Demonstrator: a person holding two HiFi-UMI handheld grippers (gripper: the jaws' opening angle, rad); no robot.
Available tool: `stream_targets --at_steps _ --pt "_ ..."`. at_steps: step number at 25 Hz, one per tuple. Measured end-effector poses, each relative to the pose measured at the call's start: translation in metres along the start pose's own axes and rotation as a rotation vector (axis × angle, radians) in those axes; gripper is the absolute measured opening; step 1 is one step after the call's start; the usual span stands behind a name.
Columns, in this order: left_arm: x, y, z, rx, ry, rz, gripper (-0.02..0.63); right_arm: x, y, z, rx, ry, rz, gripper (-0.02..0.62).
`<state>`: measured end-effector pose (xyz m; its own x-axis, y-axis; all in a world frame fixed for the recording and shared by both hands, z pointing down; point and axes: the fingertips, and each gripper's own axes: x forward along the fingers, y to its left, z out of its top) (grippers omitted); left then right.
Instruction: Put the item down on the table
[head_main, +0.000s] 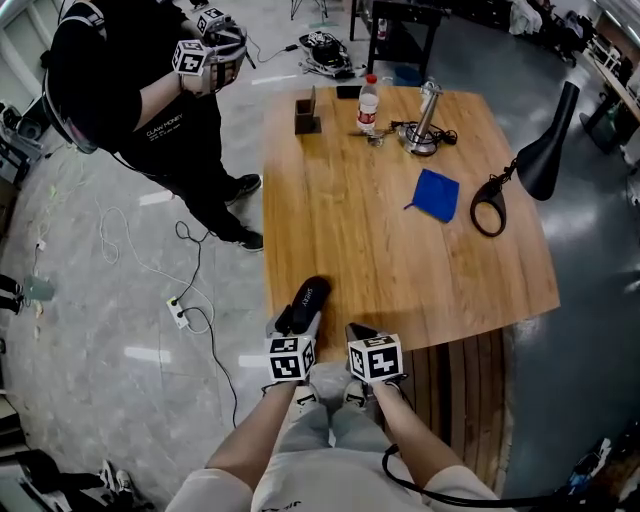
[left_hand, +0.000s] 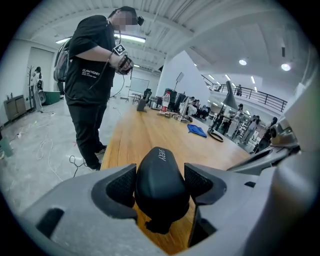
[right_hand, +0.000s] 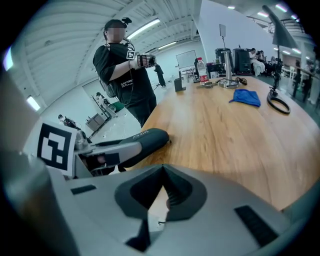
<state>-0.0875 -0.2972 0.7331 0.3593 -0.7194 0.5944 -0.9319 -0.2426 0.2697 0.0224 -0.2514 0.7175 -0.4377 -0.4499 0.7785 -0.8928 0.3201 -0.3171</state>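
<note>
A black oblong item (head_main: 311, 296) with pale lettering on top hangs over the near left corner of the wooden table (head_main: 400, 260). My left gripper (head_main: 298, 322) is shut on its near end. In the left gripper view both ribbed pads press the sides of the item (left_hand: 161, 172), held in the left gripper (left_hand: 160, 184); whether the item touches the wood is unclear. My right gripper (head_main: 359, 333) sits just to its right at the table's near edge. It (right_hand: 163, 189) is shut with nothing in it. The right gripper view also shows the item (right_hand: 145, 139) beside it.
Farther along the table lie a blue cloth (head_main: 436, 194), a black desk lamp (head_main: 543, 158), a water bottle (head_main: 368, 103), a metal stand with cables (head_main: 425, 122) and a dark holder (head_main: 307, 114). A person in black (head_main: 150, 105) stands at the far left, near floor cables (head_main: 180, 312).
</note>
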Motion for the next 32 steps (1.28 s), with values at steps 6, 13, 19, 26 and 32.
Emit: stream_targets --at_steps 6,13,19,26,32 --pt "0.011 0.005 -0.027 -0.004 0.024 0.005 0.308 0.008 -0.001 -0.007 0.013 0.014 0.005 0.003" --pt "0.018 0.004 -0.042 -0.031 0.061 0.001 0.308 0.014 -0.002 -0.015 0.03 0.029 0.009 0.003" --pt "0.022 0.004 -0.044 -0.026 0.068 -0.007 0.31 0.02 0.002 -0.017 0.028 0.039 0.025 0.003" --pt "0.02 0.001 -0.04 -0.011 0.064 -0.028 0.335 0.023 0.004 -0.024 0.026 0.059 0.03 0.003" --pt "0.004 0.0 -0.031 -0.033 0.049 -0.028 0.339 0.017 0.009 -0.019 0.009 0.05 0.031 0.003"
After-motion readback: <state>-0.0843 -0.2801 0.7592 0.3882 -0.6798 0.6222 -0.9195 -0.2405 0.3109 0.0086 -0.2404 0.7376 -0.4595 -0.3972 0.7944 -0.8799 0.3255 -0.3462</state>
